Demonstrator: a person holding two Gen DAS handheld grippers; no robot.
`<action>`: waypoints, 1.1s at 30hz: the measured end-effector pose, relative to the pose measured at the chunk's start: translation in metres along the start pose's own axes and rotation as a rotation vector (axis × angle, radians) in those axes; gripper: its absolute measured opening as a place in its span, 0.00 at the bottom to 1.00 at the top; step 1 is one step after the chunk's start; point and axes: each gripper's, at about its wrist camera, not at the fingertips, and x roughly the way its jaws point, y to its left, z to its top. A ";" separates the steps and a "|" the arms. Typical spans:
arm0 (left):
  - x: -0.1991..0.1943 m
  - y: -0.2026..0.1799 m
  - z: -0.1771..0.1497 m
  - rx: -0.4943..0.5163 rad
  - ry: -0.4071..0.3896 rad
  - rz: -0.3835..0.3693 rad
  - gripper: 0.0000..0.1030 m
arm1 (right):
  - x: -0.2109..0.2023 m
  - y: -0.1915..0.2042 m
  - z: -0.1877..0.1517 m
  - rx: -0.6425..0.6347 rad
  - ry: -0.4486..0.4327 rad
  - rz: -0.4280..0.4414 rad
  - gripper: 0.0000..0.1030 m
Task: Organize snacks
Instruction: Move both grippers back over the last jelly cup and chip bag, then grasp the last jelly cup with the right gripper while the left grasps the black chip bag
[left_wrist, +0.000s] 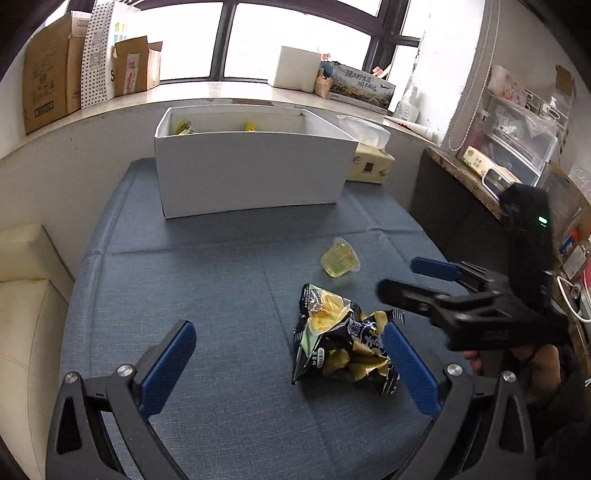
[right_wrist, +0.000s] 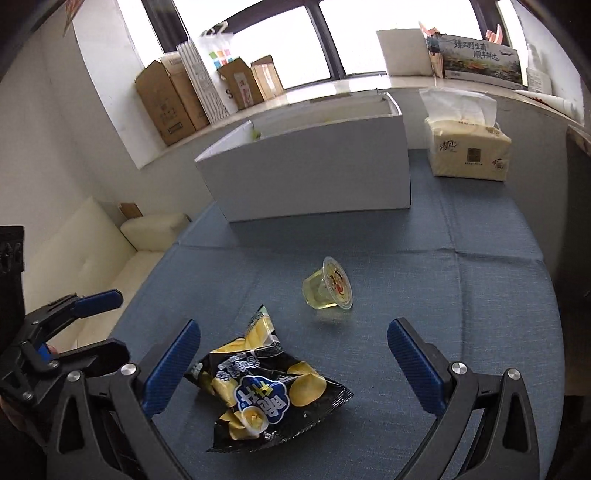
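A black and yellow chip bag (left_wrist: 343, 343) lies on the blue tablecloth, also in the right wrist view (right_wrist: 266, 380). A yellow jelly cup (left_wrist: 340, 262) lies on its side beyond it, also in the right wrist view (right_wrist: 328, 286). A white box (left_wrist: 251, 162) stands at the back with yellow snacks inside; it also shows in the right wrist view (right_wrist: 314, 166). My left gripper (left_wrist: 291, 363) is open, its right finger beside the bag. My right gripper (right_wrist: 295, 363) is open and empty above the bag. It also shows in the left wrist view (left_wrist: 406, 275).
A tissue pack (right_wrist: 469, 151) stands right of the box. Cardboard boxes (left_wrist: 55, 85) line the windowsill. A cream sofa (right_wrist: 92, 251) is left of the table. Shelves with clutter (left_wrist: 517, 155) stand on the right.
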 end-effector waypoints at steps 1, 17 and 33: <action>0.001 -0.001 -0.001 0.002 0.003 0.001 1.00 | 0.006 0.000 0.002 -0.005 0.013 -0.014 1.00; 0.018 0.004 -0.009 -0.012 0.063 -0.030 1.00 | 0.090 -0.004 0.024 -0.142 0.166 -0.178 0.73; 0.042 -0.046 -0.008 0.182 0.160 -0.086 1.00 | 0.044 -0.024 0.012 -0.089 0.078 -0.091 0.41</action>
